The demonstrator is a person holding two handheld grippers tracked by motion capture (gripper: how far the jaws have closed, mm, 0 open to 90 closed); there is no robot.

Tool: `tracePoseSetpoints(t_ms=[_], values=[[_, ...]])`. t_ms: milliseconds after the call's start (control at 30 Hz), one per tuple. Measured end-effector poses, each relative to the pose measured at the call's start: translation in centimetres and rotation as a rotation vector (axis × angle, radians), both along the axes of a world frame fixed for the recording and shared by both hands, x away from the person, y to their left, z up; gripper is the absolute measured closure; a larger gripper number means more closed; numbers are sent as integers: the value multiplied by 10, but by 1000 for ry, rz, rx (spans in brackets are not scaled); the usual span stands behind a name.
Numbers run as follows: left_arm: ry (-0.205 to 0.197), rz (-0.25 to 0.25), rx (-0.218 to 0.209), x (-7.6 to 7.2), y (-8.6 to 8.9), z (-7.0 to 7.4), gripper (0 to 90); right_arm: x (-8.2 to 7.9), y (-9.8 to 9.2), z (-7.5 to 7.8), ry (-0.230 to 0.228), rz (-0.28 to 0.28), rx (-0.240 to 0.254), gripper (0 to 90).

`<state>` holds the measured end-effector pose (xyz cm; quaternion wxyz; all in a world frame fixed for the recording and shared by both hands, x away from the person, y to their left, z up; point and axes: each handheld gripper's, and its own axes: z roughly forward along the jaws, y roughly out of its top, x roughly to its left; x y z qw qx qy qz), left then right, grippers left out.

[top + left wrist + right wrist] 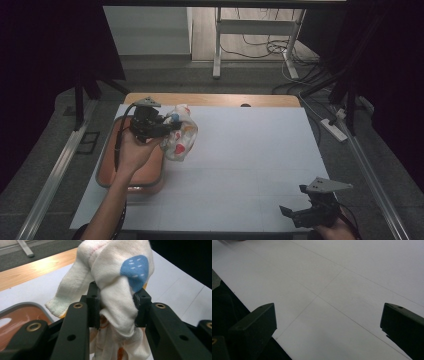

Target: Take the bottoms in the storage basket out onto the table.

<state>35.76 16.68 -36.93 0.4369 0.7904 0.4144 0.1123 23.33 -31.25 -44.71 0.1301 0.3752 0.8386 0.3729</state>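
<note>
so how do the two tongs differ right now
The left tongs are shut on a white printed cloth; the right tongs stand wide open with nothing between the jaws. The left tongs hold the cloth up by the orange tray at the table's left; the right tongs sit low at the near right corner over bare white sheet. Both are black, two-jawed and hand-held.
</note>
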Motion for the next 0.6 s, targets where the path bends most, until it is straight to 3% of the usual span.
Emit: tracePoseSetpoints(t_ms=[600], values=[[-11, -69, 24, 6, -34, -12, 648, 0, 0, 0, 1, 5, -5, 10]])
